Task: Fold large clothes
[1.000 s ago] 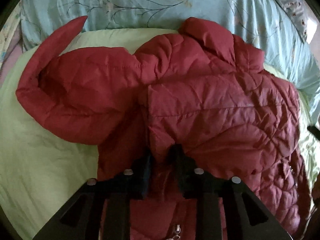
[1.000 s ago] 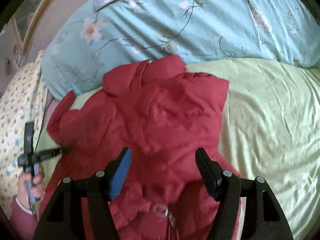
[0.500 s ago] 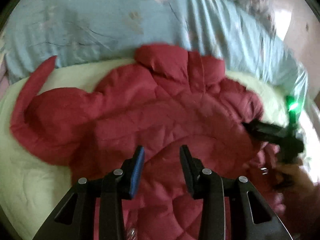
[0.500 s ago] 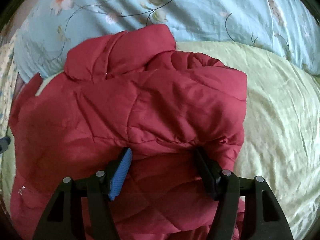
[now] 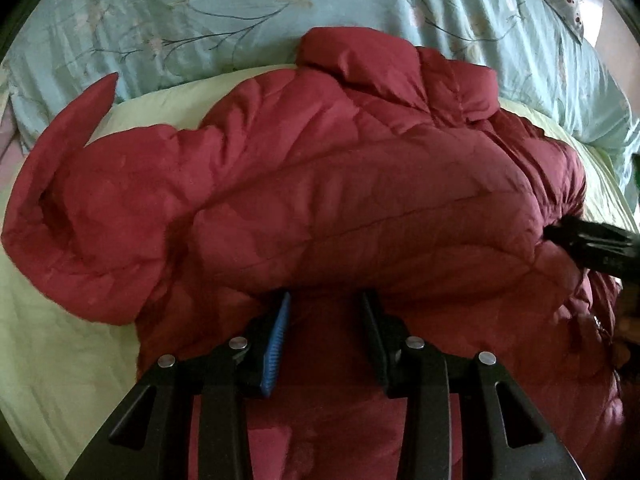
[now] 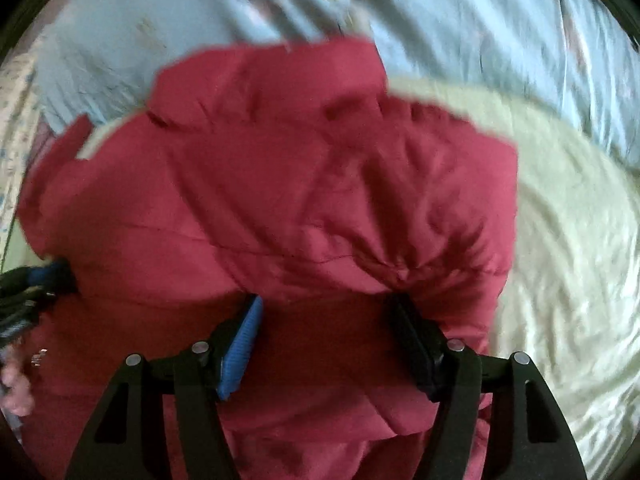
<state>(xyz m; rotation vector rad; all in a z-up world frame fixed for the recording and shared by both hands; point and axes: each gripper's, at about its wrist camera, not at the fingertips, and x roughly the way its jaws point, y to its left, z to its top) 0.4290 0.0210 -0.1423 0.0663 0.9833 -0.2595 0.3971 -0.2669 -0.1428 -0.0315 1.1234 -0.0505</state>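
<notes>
On a bed covered with a pale green sheet [image 5: 72, 360] lies a large dark red quilted jacket [image 5: 320, 184], bunched and partly folded over on itself. Its collar [image 5: 360, 56] points toward a light blue floral quilt [image 5: 200, 12] heaped along the far side of the bed, and the collar's edge touches that quilt. One sleeve [image 5: 64, 140] curls out to the left across the green sheet, its tip reaching the blue quilt.

The left gripper [image 5: 324, 304] points down at the near edge of a thick fold of the jacket. Its fingers [image 5: 280, 332] have just been opening and now stand a moderate gap apart, their tips tucked under the overhanging fold with red fabric showing between them; the pads do not appear to pinch it.

The right gripper [image 6: 324, 308] sits at the same fold farther along, near the jacket's right side. Its fingers [image 6: 240, 340] are spread wide, tips hidden under the puffed fabric, and nothing is clearly clamped. This view is blurred.

Each gripper shows at the edge of the other's view, pressed against the jacket's side. A zipper pull [image 5: 598, 322] glints near the right edge of the left view. The bulky fold blocks sight of the fingertips and of whatever lies beneath.
</notes>
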